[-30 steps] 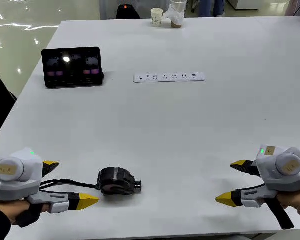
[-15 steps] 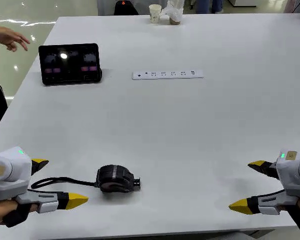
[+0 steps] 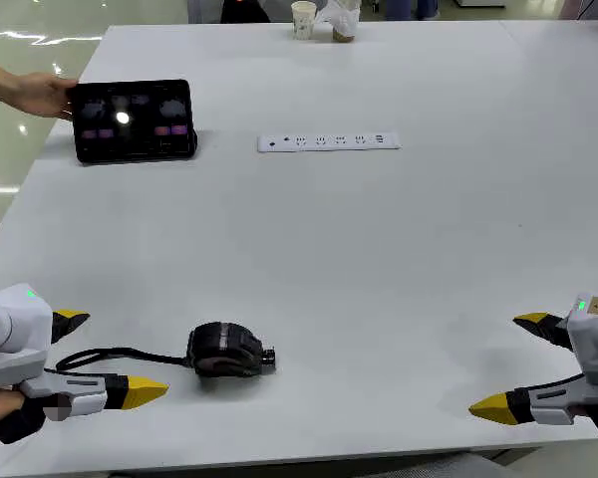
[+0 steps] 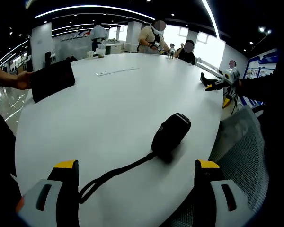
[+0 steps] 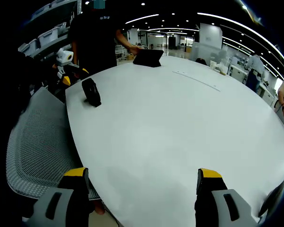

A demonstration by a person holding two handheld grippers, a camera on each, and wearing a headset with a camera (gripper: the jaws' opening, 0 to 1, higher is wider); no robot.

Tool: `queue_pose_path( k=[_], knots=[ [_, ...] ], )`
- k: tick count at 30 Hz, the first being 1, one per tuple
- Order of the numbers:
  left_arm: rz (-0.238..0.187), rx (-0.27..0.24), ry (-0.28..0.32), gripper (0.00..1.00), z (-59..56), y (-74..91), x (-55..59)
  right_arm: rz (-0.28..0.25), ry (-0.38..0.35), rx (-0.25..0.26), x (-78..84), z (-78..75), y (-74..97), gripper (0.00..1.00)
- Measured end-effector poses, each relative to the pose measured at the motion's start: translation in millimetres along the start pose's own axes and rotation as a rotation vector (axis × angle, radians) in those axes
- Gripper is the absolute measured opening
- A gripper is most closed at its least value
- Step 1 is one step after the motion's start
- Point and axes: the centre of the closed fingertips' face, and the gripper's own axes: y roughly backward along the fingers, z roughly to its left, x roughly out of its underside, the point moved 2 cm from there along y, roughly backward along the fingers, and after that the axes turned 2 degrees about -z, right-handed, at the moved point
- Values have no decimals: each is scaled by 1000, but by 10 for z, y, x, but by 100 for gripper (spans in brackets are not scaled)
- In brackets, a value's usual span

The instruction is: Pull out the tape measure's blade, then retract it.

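A black tape measure (image 3: 226, 350) lies on the white table (image 3: 379, 249) near the front edge, its black wrist strap (image 3: 110, 356) trailing left. In the left gripper view the tape measure (image 4: 171, 134) sits ahead of the jaws, a little right of centre. My left gripper (image 3: 108, 355) is open at the table's front left, left of the case, with the strap between its yellow-tipped jaws. My right gripper (image 3: 523, 363) is open at the front right, far from the tape measure (image 5: 91, 91), with nothing in it.
A black tablet (image 3: 133, 120) stands at the back left with a person's hand (image 3: 35, 93) on its edge. A white power strip (image 3: 328, 141) lies mid-table. Paper cups (image 3: 305, 18) stand at the far edge. A mesh chair seat (image 5: 35, 146) is below the table edge.
Both grippers have drawn back toward the front edge and outward. A person's hand has reached in from the left and now touches the tablet. The tape measure has stayed in place.
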Motion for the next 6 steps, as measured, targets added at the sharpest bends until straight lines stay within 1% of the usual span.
queue_pose_path(
  k=[6],
  knots=[
    [6, 0, -6, 99, -2, 15, 9, -6, -4, -1, -18, 19, -14, 95]
  ],
)
